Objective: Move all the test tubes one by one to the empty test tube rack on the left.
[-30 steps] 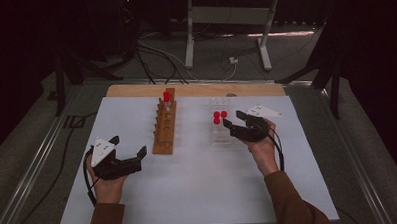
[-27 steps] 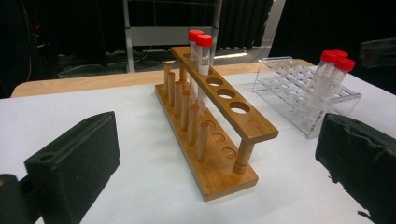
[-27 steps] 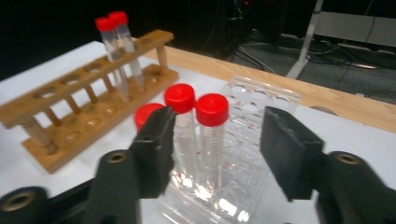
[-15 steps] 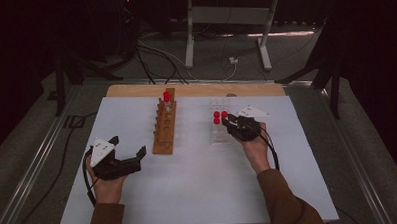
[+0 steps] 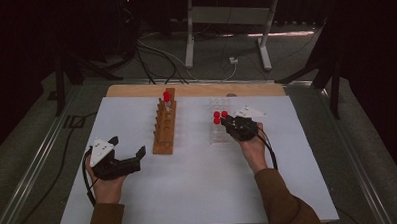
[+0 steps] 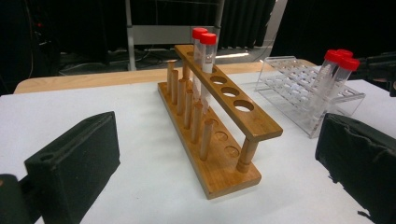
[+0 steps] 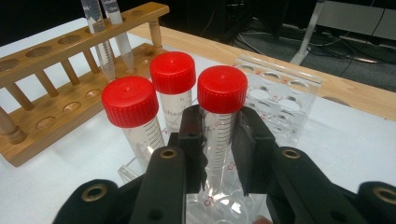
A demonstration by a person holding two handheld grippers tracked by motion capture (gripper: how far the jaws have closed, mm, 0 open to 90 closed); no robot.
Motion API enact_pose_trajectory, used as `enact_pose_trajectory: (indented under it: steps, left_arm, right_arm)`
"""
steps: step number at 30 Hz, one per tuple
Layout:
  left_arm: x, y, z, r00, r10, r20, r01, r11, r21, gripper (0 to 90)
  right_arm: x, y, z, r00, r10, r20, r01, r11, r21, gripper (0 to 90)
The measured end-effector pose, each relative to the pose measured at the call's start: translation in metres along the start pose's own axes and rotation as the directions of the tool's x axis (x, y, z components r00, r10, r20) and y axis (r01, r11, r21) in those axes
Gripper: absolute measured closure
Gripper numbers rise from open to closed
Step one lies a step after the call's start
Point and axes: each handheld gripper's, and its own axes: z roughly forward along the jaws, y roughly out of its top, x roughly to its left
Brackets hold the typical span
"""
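A clear plastic rack (image 5: 218,137) holds three red-capped test tubes (image 5: 219,116) upright at its far end. My right gripper (image 7: 219,135) has just been closing, and its jaws are now shut on the rightmost tube (image 7: 222,88) just below the cap. The other two tubes (image 7: 130,101) stand free beside it. From above, the right gripper (image 5: 232,125) sits against the rack's right side. The wooden rack (image 5: 164,128) holds two red-capped tubes (image 5: 166,96) at its far end. My left gripper (image 5: 126,146) rests open on the table left of the wooden rack, with nothing between its jaws.
A white sheet (image 5: 199,192) covers the table, with a wooden strip (image 5: 135,90) along its far edge. Past the table are cables (image 5: 159,53) and a metal stand (image 5: 228,16) on the floor. The wooden rack (image 6: 254,123) has several vacant holes.
The right gripper moved down and left onto the clear rack's tubes and its jaws closed on the rightmost tube. The left gripper stayed put.
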Motion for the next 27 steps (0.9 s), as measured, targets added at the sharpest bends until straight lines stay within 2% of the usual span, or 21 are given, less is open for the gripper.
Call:
enact_pose_trajectory:
  steps: [18, 27]
  left_arm:
    - [0.001, -0.002, 0.001, 1.0, -0.006, 0.0, 0.006, 1.0, 0.007, 0.7]
    - [0.002, -0.002, 0.001, 0.9999, -0.012, 0.0, 0.012, 0.9999, 0.007, 0.7]
  right_arm:
    - [-0.002, 0.013, -0.013, 0.9997, 0.025, 0.0, -0.025, 0.998, -0.064, 74.4]
    - [-0.001, 0.03, -0.024, 0.9999, 0.015, -0.001, -0.015, 0.995, -0.094, 74.5]
